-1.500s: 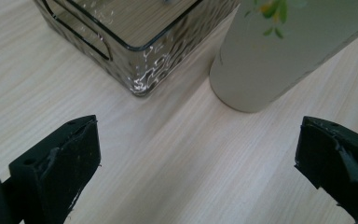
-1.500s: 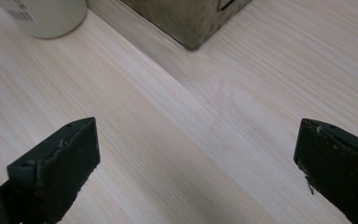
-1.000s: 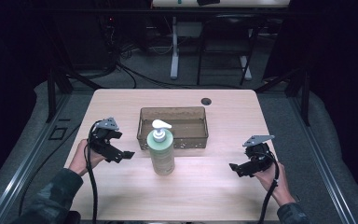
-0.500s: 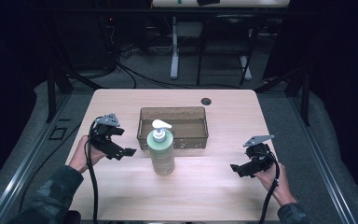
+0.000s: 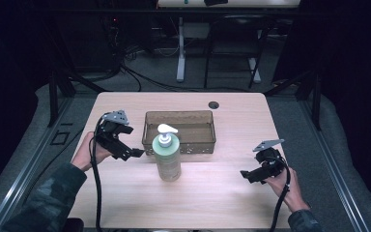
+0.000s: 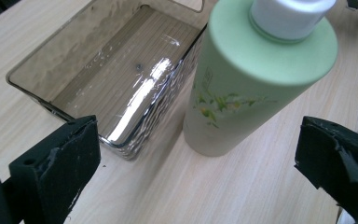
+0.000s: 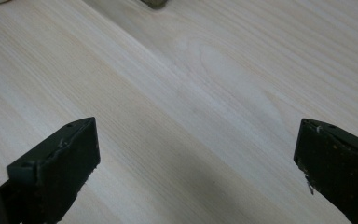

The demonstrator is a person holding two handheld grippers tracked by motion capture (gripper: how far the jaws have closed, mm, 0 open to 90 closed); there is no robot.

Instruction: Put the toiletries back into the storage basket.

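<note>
Containers come first: a smoky transparent rectangular plastic tray (image 5: 180, 131) is set at the middle of the pale wooden table (image 5: 222, 193), and nothing is seen inside it in the left gripper view, where its ribbed floor (image 6: 116, 74) shows bare. A pale green cylindrical pump bottle with a white dispenser head (image 5: 167, 153) is stood upright just in front of the tray's near wall, very close to it; whether the two touch cannot be told. The left gripper (image 5: 129, 153) is held just to the left of the bottle, jaws spread wide and holding nothing, with the bottle (image 6: 251, 79) seen ahead between them. The right gripper (image 5: 245, 174) is held well apart to the right, low over bare table, jaws likewise wide and empty.
</note>
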